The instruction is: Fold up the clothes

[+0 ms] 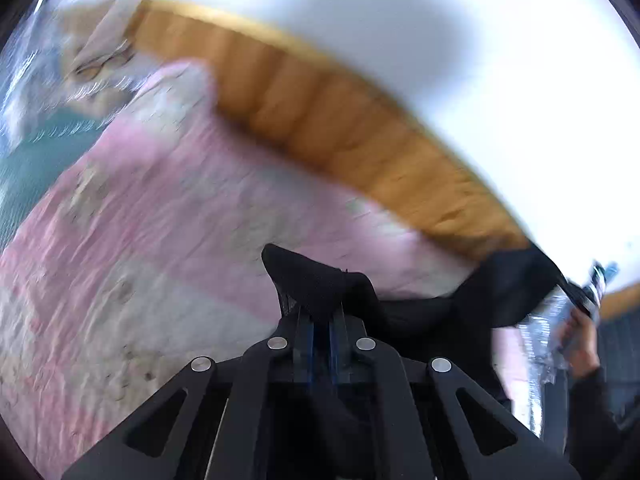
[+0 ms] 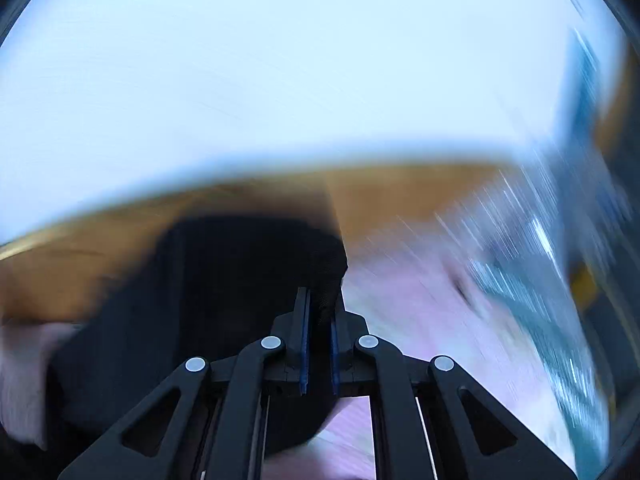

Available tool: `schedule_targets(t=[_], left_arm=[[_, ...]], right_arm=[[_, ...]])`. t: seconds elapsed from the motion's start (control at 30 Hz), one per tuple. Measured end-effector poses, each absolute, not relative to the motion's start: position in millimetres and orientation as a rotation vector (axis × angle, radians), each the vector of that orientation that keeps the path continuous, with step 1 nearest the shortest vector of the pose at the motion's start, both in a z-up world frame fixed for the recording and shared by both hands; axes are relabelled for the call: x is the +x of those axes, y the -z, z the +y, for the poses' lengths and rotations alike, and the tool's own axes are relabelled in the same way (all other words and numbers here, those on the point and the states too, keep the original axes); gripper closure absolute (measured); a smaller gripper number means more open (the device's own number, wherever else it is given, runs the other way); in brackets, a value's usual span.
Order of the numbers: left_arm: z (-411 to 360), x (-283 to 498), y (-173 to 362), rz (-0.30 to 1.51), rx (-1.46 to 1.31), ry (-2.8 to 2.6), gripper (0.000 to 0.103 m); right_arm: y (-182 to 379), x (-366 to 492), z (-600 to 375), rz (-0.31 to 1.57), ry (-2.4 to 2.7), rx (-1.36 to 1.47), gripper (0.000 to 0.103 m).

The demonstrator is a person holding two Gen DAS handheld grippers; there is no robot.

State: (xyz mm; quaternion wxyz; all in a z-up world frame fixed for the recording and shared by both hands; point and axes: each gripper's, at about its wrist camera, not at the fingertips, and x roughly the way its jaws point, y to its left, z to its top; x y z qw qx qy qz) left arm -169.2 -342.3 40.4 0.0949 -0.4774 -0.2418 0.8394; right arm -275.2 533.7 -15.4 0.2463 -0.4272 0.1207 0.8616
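Now clamped by left claw point(image 1: 320, 312) and right claw point(image 2: 319, 320): black garment point(image 1: 420, 312), soft, limp; best pinched at corners, twelve o'clock.

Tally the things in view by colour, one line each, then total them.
Black: 1, the garment, pinched by both the left gripper and the right gripper
Pink and white: 1, the bedspread
Wood brown: 1, the headboard
Total: 3

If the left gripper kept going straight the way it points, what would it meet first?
Beyond the black garment pinched in the left gripper, the line runs onto the pink bedspread, probably short of the wooden headboard. Motion blur makes depth uncertain.
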Motion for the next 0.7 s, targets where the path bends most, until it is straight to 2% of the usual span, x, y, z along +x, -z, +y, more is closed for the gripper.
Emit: schedule_targets(t=[0.07,0.13,0.2,0.3,0.37,0.43,0.53,0.57,0.63,0.7], left_arm=[[-331.9,-175.3,0.9,-0.651,-1.579,-2.428,0.098],[-313.9,-170.0,25.2,-0.57,-1.652,-2.373,0.098],[-301.6,-166.4,37.9,-0.535,-1.682,-2.343,0.098],[-299.8,-168.7,31.1,-0.606,-1.64,-2.355,0.098],[-304.8,-176.3,17.4,-0.717,-1.59,-2.365,0.098],[-321.2,-199.3,-21.1,-0.861,-1.413,-2.424,0.099],[-353.6,-220.4,-124.4,-0.974,-1.021,-2.55,0.099],[-363.2,-222.3,-154.0,-0.956,-0.931,-2.61,0.099],[-374.6,-225.3,-173.3,-0.863,-0.932,-2.735,0.098],[-384.7,-235.5,-145.3,-0.789,-1.139,-2.725,0.097]], right_arm=[[74.1,-258.9,571.8,0.475,-2.206,-1.369,0.081],[113.7,-231.6,590.1,0.557,-2.116,-1.464,0.079],[131.7,-204.8,585.2,0.598,-2.12,-1.494,0.067],[146.8,-199.8,553.2,0.652,-2.166,-1.549,0.061],[151.9,-213.4,526.3,0.663,-2.213,-1.594,0.058],[153.5,-231.1,506.8,0.638,-2.263,-1.622,0.058],[144.8,-259.3,492.3,0.605,-2.309,-1.626,0.058],[142.6,-266.9,488.8,0.6,-2.323,-1.63,0.058],[140.8,-273.6,479.6,0.583,-2.333,-1.627,0.057],[139.0,-268.9,477.9,0.594,-2.331,-1.617,0.053]])
